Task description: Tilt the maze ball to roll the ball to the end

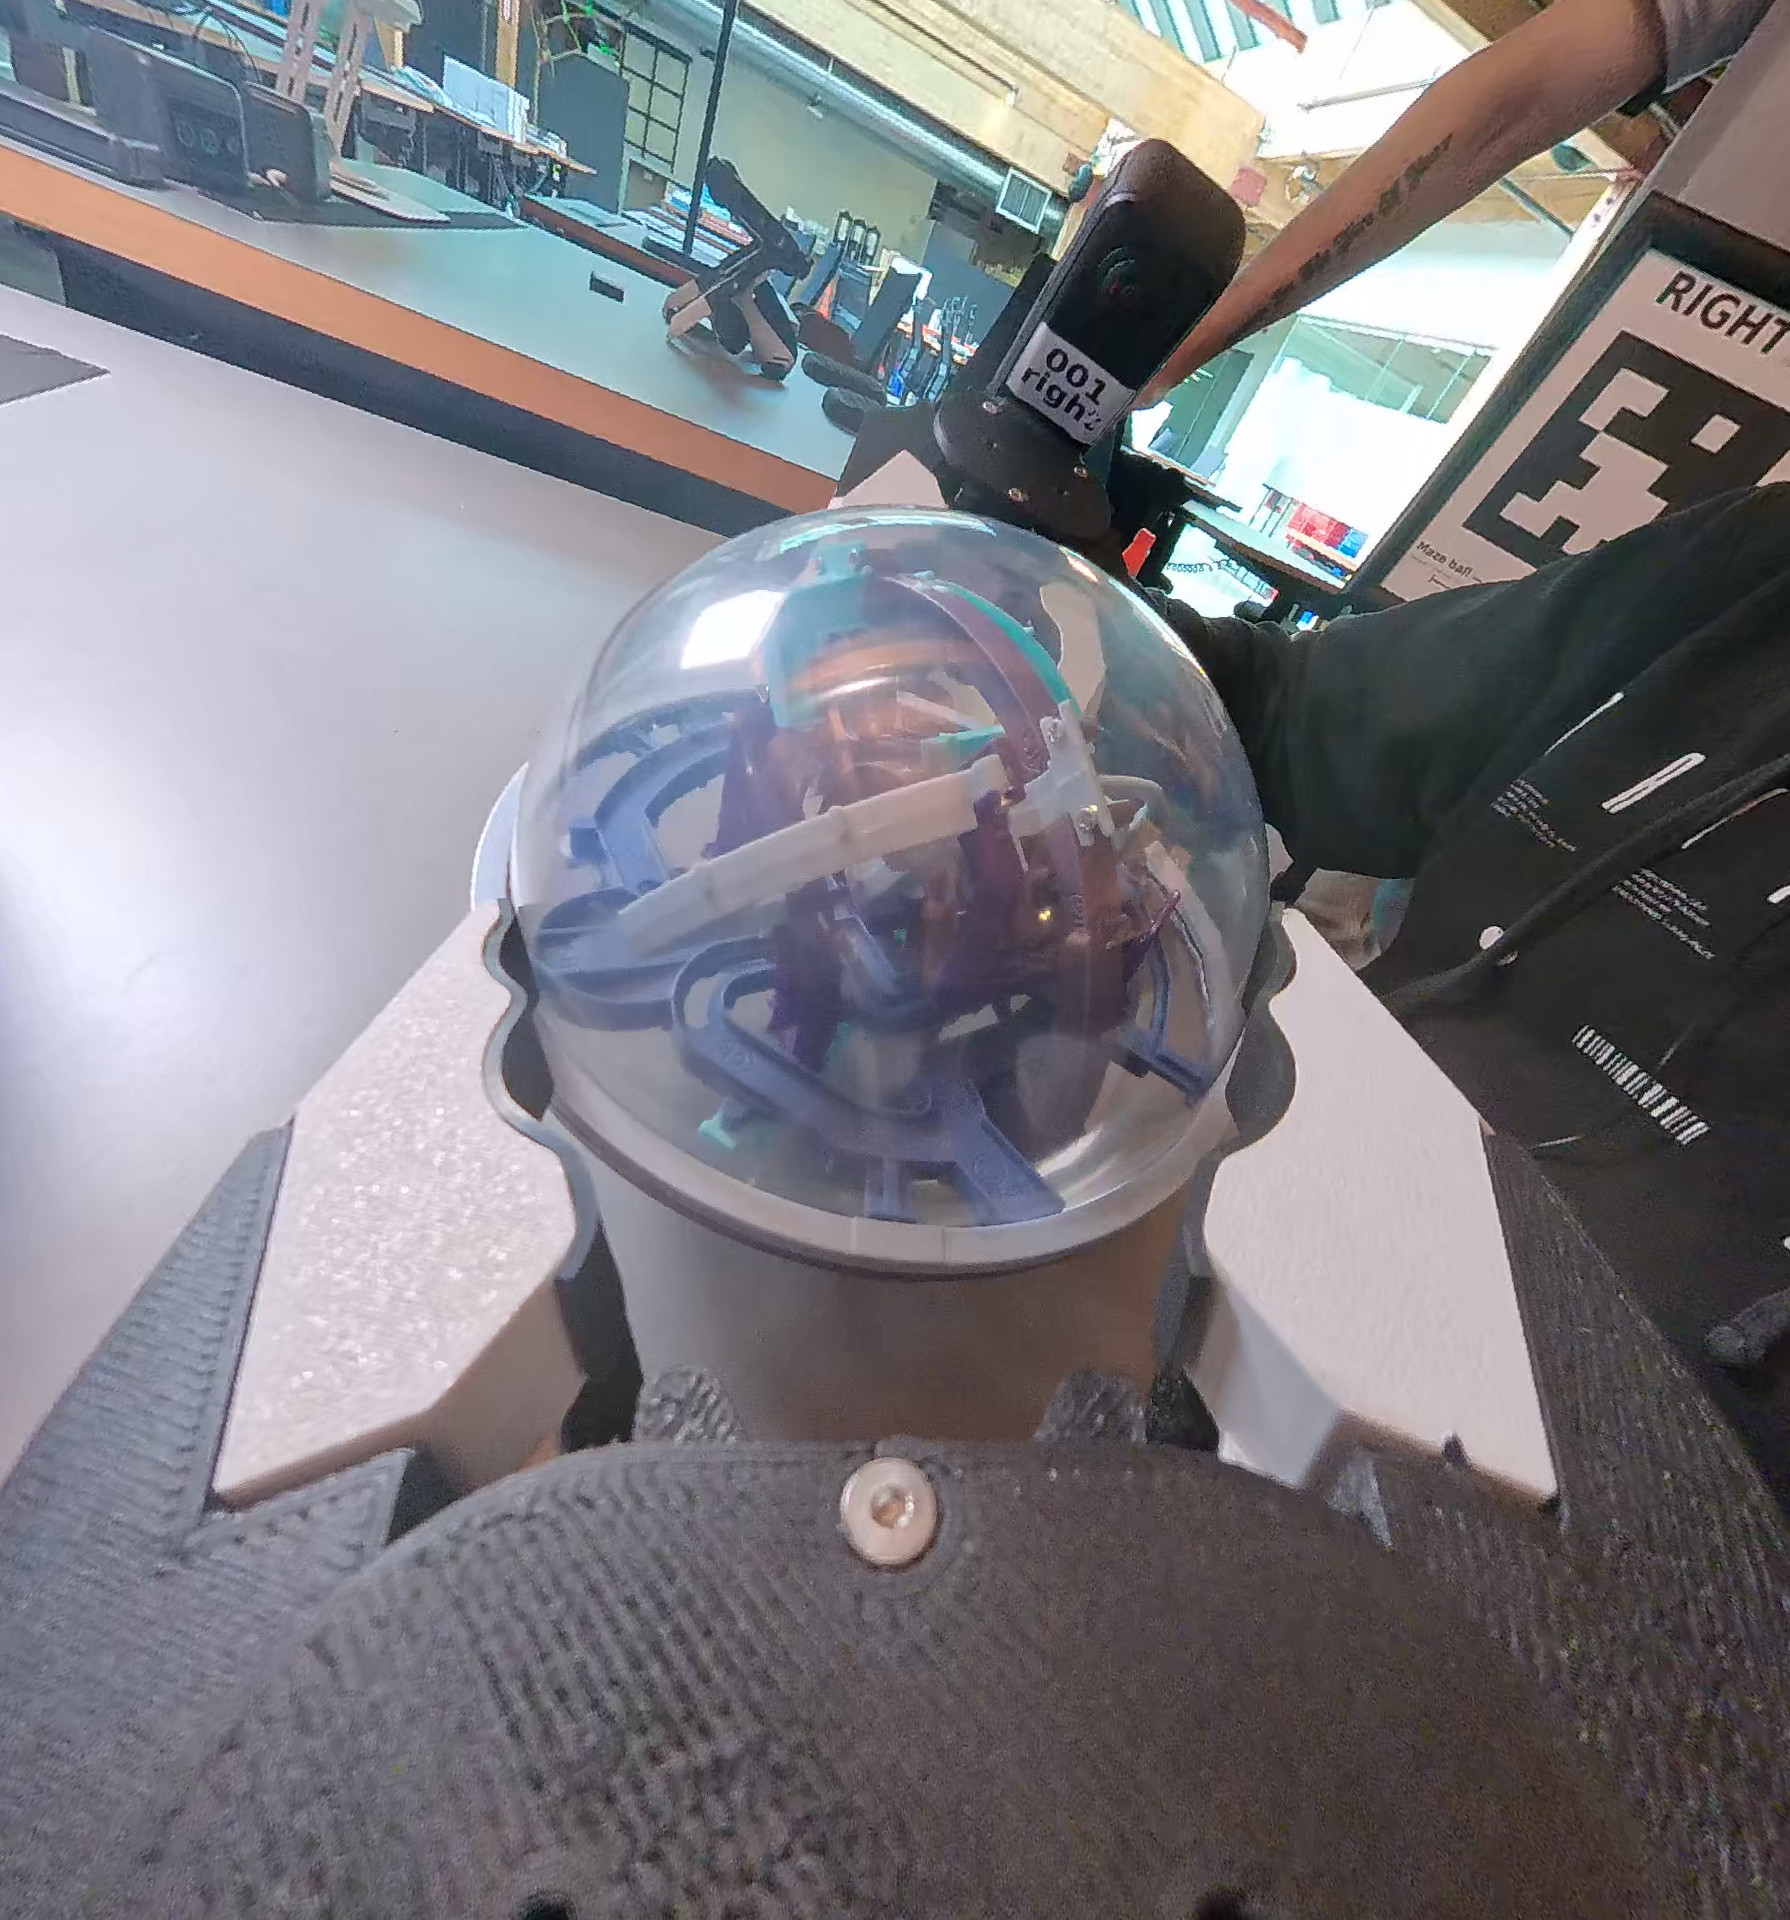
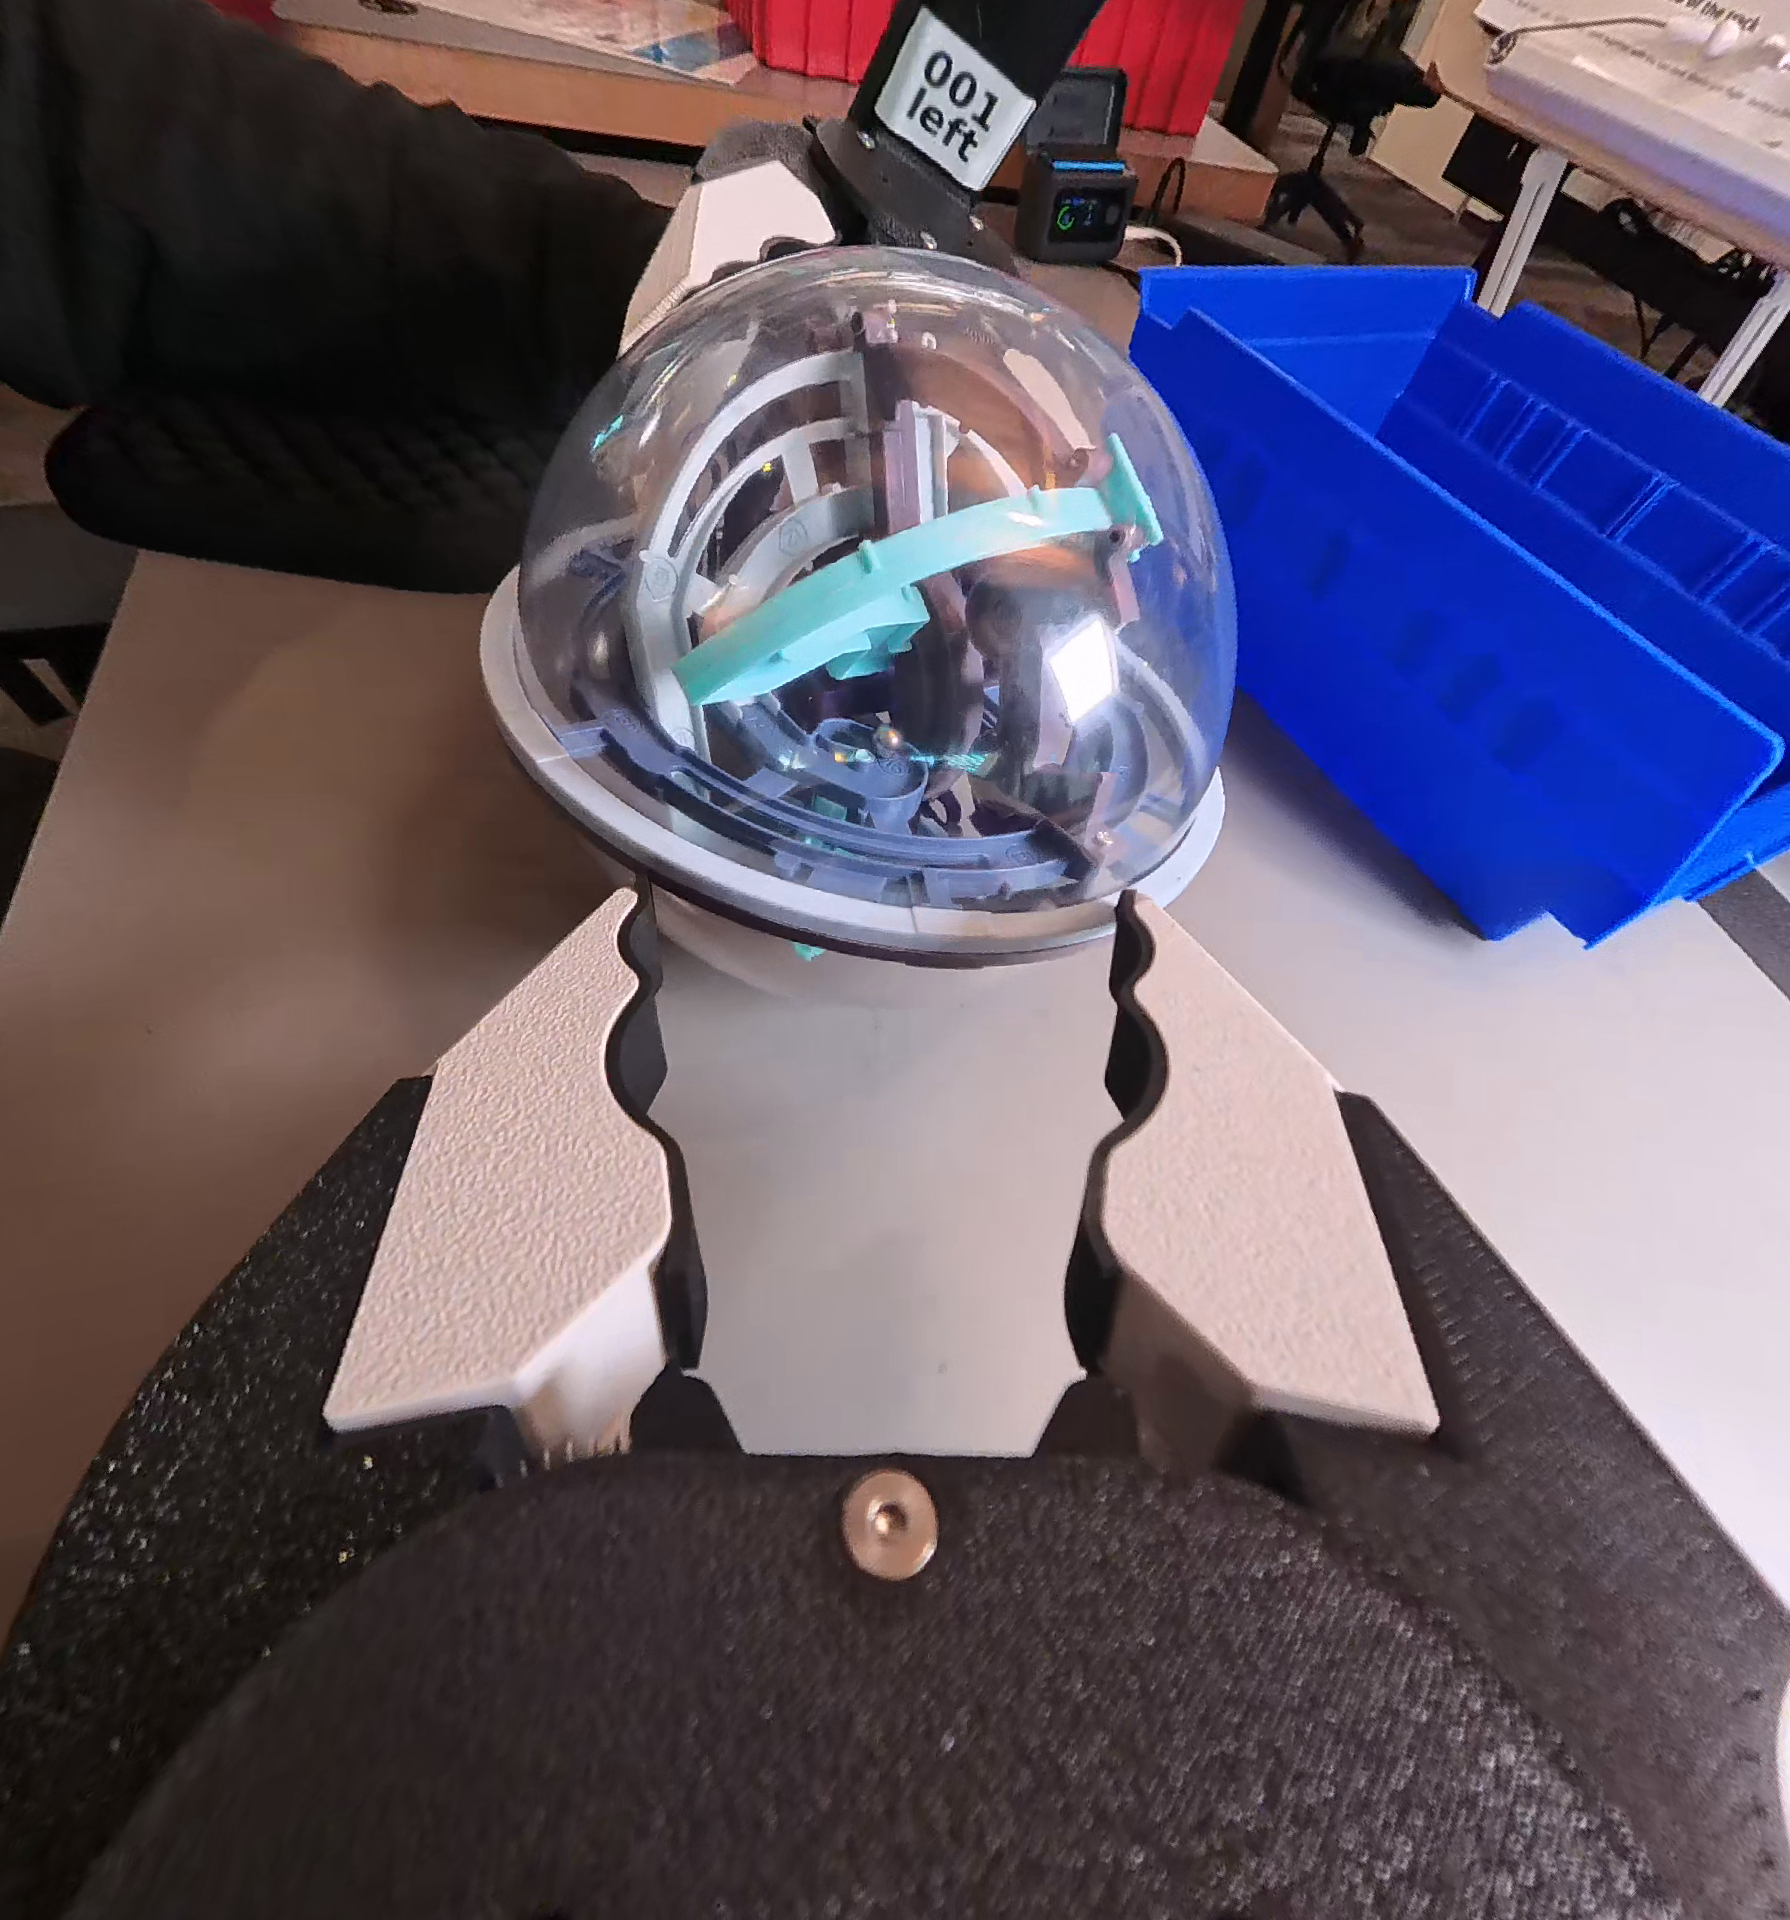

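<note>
Two grippers meet at the maze ball (image 1: 886,883), one from either side. Seen from the left wrist, the clear sphere sits deep between the left gripper (image 1: 896,966) fingers: the pale finger at 9 o'clock and its partner at 3 o'clock hug the sphere's flanks, dark wavy pads set against the shell just above its grey equator band. Those jaws stand wide and clamp the ball. Inside are blue, purple, white and teal tracks.

From the right wrist, the maze ball (image 2: 870,623) lies at 12 o'clock, just past the right gripper (image 2: 880,925) fingertips. Those jaws stand at a medium spread, narrower than the ball; the two tips reach under the grey rim and touch the lower white half at 11 and 1 o'clock, with bare bench (image 2: 870,1195) visible between the fingers behind them. Whether they press firmly I cannot tell. A small silver ball (image 2: 886,740) rests on a blue track near the sphere's lower middle.

Blue bins (image 2: 1493,582) sit on the bench at 2 o'clock, near the ball. A dark sleeve (image 2: 247,260) reaches in at 10 o'clock.
</note>
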Available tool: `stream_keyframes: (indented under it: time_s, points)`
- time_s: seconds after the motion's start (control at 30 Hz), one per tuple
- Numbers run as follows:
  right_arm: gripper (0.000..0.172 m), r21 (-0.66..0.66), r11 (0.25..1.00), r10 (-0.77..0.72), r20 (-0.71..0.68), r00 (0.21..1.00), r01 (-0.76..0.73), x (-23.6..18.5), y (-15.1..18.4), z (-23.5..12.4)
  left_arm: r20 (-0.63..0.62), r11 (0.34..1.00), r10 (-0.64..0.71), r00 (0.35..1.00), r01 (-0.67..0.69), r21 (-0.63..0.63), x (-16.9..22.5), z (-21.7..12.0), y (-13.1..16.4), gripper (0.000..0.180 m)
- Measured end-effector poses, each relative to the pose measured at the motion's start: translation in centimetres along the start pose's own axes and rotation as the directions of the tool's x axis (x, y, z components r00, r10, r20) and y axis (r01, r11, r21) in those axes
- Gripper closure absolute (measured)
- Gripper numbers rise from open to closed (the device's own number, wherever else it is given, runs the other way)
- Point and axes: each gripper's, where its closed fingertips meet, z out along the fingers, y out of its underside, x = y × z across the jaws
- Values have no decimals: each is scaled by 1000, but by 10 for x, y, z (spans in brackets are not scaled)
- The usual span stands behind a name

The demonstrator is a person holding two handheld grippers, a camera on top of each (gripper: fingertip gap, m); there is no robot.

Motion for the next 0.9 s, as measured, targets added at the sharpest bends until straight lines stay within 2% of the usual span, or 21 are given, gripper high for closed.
stream_keyframes:
  time_s: [0.43, 0.9]
  points:
    - [85, -7, 998, -58, -17, 998, 58, -9, -7, 1, -9, 997, 77, 997, -77, 10, 10, -3, 6, 48]
    - [85, -4, 999, -53, -28, 998, 53, -13, -4, 0, -4, 998, 69, 998, -69, 6, 13, -1, 5, 48]
